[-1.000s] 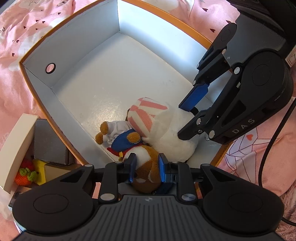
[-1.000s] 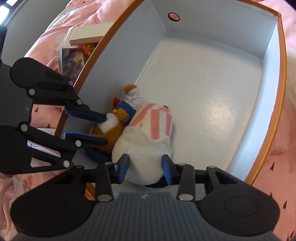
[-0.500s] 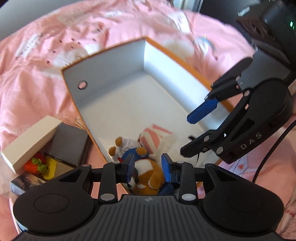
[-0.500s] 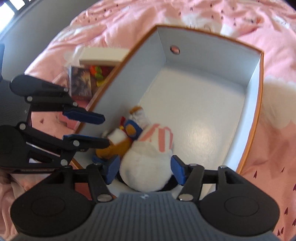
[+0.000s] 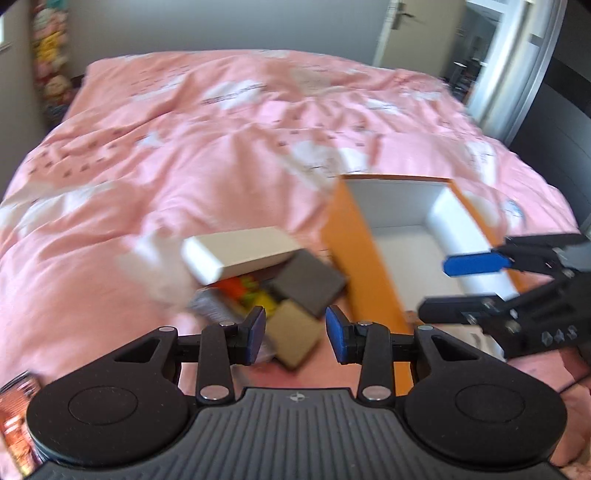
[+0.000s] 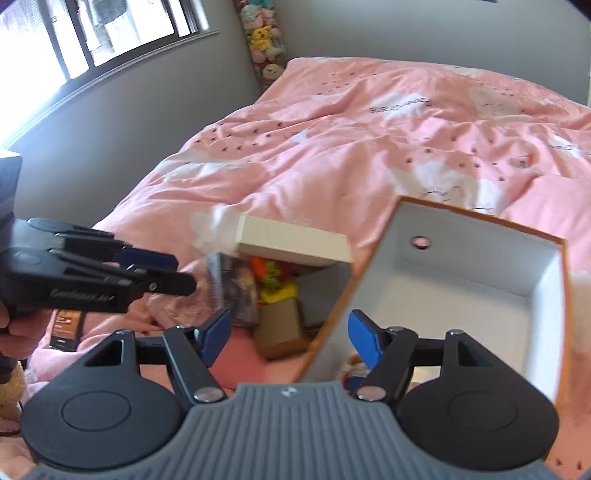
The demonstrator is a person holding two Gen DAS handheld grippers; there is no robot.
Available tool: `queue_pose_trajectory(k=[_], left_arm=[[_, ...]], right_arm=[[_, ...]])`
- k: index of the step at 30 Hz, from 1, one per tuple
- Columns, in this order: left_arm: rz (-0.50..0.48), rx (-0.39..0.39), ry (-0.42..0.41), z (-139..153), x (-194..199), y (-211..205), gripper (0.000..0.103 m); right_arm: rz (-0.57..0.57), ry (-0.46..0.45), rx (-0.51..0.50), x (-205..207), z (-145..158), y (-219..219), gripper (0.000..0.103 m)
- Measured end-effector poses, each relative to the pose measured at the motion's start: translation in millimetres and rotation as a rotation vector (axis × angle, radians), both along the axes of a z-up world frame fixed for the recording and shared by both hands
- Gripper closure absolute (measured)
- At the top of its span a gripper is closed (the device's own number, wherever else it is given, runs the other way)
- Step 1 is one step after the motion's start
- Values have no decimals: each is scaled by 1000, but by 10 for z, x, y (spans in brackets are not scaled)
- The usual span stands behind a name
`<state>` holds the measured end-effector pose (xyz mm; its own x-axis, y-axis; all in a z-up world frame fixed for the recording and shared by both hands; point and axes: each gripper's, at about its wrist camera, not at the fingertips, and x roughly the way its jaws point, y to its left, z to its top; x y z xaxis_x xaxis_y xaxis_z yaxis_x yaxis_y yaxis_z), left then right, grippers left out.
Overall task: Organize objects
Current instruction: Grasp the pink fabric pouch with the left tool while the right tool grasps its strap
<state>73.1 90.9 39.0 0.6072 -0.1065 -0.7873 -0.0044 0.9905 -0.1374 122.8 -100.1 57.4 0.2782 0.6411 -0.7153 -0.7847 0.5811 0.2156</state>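
Note:
An orange box with white inside [image 5: 402, 221] [image 6: 480, 266] lies on the pink bed. The plush toys inside show only as a sliver [image 6: 351, 365] behind my right gripper. My left gripper [image 5: 294, 334] is open and empty, raised above a pile left of the box: a long white box [image 5: 236, 254] [image 6: 295, 242], a dark box [image 5: 306, 282], a tan box [image 5: 295, 336] [image 6: 280, 328], and orange and yellow toys [image 5: 247, 291] [image 6: 273, 280]. My right gripper [image 6: 288, 332] is open and empty over the box's left wall; it also shows in the left view [image 5: 465, 284].
The pink duvet [image 5: 184, 147] covers the bed. A printed card or case [image 6: 232, 288] leans in the pile. A dark packet [image 6: 66, 328] lies at the left. Plush toys [image 6: 264, 37] hang by the far wall. A window [image 6: 92, 33] is at the left.
Both grippers let go of the plush toys in the box and opened. They lifted up and back, and the views now tilt up over the bed and room.

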Motion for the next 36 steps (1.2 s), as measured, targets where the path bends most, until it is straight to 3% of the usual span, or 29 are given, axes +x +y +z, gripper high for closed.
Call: queue_pose_trajectory(k=[5,10,13,18,21,27,28,29,36], left_arm=[[109,38,43,-183,-61,306,57],[129,63,103,-403,-128,439,46],[131,37,148,-545,-192,496,44],[137,21,184,-691,-254,490,41],[138,6,203,-785,-244,483,39],[134,52,180,-934,-230,379,42],[139,56,170,-932,-241,369,44],[147,54,153,-920,-257,372,45],[168,-26,47,-711,-363,477,65]], right_arm=[[32,19,-51,-191,-235,483,36],[76,75,-112,-337,-523,833,38],[126,108,-164,-455,-697,937,38],[143,70,-271,-573,-973,1028,38],[143,78,-279,-560,-1074,1054,39],[168,34,-318,-647,-1279,1147,38],[170,17,-318,-665,-1297,1153,41],[164,9,-316,-664,-1299,1150,58],[100,-30,-279,-611,-1083,1000,78]])
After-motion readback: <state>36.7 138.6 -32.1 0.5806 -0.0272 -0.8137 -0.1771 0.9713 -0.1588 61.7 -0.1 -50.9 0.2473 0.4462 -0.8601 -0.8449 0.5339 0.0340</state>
